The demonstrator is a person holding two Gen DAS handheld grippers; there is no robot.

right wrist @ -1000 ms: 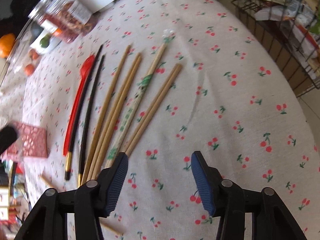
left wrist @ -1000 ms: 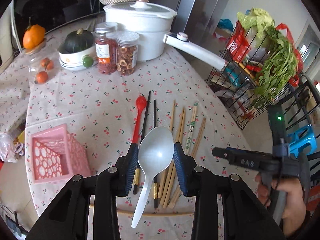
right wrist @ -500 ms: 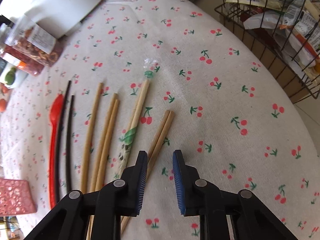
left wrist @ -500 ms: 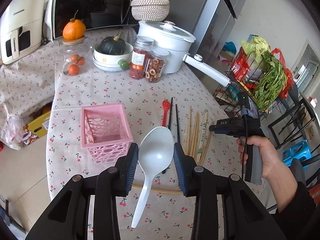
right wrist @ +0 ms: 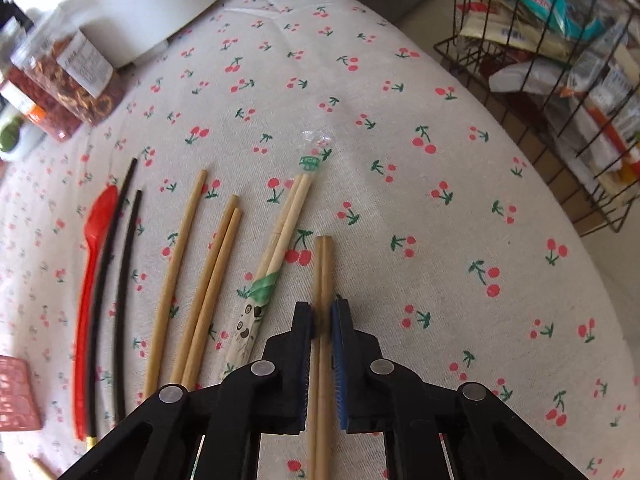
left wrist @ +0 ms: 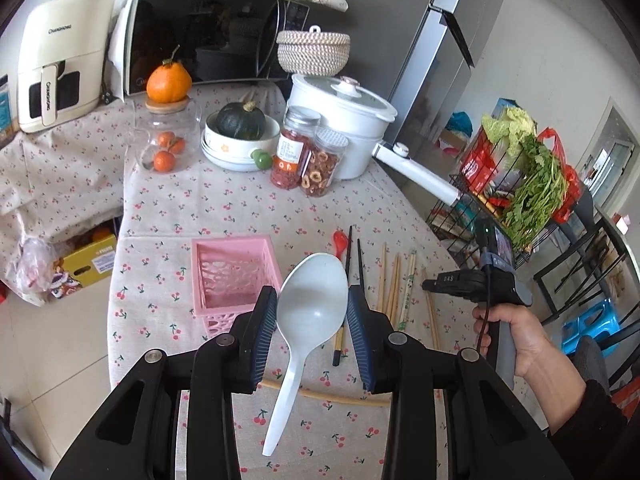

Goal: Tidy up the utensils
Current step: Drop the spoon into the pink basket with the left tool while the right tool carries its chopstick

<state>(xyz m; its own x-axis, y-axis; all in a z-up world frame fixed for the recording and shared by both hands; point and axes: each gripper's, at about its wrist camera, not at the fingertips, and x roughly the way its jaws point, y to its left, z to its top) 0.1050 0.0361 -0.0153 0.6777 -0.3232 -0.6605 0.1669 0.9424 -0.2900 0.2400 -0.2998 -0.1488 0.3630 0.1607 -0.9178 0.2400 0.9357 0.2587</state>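
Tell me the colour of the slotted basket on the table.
Pink basket; clearest in the left wrist view.

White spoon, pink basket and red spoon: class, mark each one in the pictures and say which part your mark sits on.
White spoon [left wrist: 316, 300]: left wrist view, on its bowl.
Pink basket [left wrist: 232, 243]: left wrist view, on its far rim.
Red spoon [right wrist: 98, 216]: right wrist view, on its bowl.

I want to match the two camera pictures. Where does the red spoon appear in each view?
Left wrist view: the red spoon lies above centre, mostly hidden behind the white spoon, beside the black chopsticks.
Right wrist view: the red spoon lies at the left edge, touching the black chopsticks.
Shared landmark: the pink basket.
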